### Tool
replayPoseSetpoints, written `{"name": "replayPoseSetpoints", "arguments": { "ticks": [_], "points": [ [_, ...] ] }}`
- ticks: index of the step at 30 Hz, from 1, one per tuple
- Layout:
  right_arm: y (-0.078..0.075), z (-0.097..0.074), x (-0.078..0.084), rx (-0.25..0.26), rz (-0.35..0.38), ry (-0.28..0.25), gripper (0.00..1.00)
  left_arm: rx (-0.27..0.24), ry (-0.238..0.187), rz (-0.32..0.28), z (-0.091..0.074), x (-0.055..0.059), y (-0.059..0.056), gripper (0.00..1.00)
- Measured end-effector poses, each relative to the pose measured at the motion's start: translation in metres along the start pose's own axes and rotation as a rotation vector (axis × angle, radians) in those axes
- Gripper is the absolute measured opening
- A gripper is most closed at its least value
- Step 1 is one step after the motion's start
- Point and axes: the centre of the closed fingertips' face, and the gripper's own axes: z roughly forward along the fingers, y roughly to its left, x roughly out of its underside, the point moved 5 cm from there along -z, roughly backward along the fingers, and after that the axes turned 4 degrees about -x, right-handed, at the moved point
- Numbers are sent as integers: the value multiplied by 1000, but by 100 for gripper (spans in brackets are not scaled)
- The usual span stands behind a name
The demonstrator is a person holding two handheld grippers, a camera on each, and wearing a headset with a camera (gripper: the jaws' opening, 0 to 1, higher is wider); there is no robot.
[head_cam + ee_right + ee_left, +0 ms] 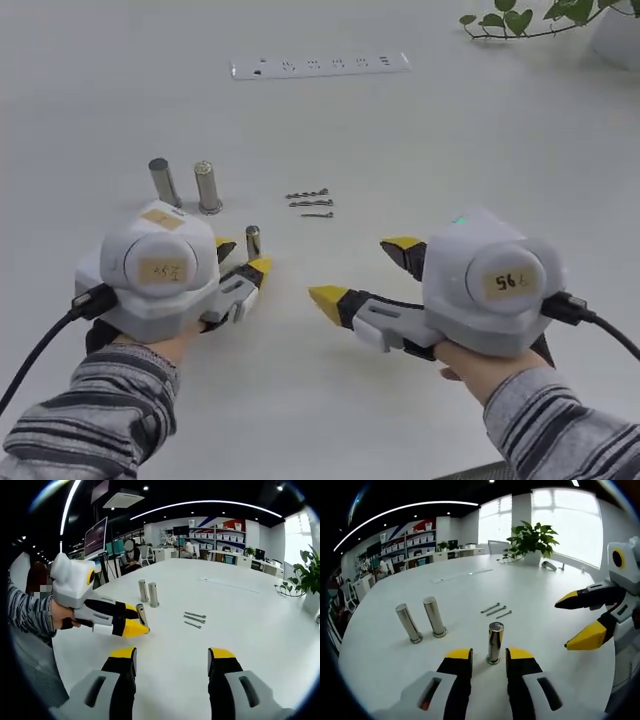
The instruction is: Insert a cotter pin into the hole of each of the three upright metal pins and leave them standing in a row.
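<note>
Three steel pins stand upright on the white table (450, 150). Two of them (163, 182) (207, 187) are side by side at the back left. The third, shorter-looking pin (253, 240) (494, 641) stands between the yellow tips of my left gripper (243, 255) (490, 655), with a gap on each side, so the jaws are open around it. Three cotter pins (310, 203) (496, 610) (194, 619) lie loose in a small stack to the right of the pins. My right gripper (362, 270) (172, 653) hovers wide open with nothing in it, right of the left one.
A white power strip (320, 66) lies at the far side of the table. A potted plant (540, 18) stands at the back right corner. Shelves, desks and chairs of an office are in the background of the gripper views.
</note>
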Motion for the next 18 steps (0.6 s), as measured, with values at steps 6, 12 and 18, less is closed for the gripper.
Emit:
{"name": "replayPoseSetpoints", "arguments": {
  "ticks": [6, 12, 18],
  "points": [
    [-5, -1, -7, -41, 1, -7, 51, -1, -18, 11, -18, -8, -1, 33],
    [-18, 2, -26, -89, -79, 48, 41, -8, -27, -41, -36, -10, 2, 41],
    [-30, 10, -44, -139, -109, 121, 32, -26, -32, -75, -49, -10, 6, 47]
  ]
}}
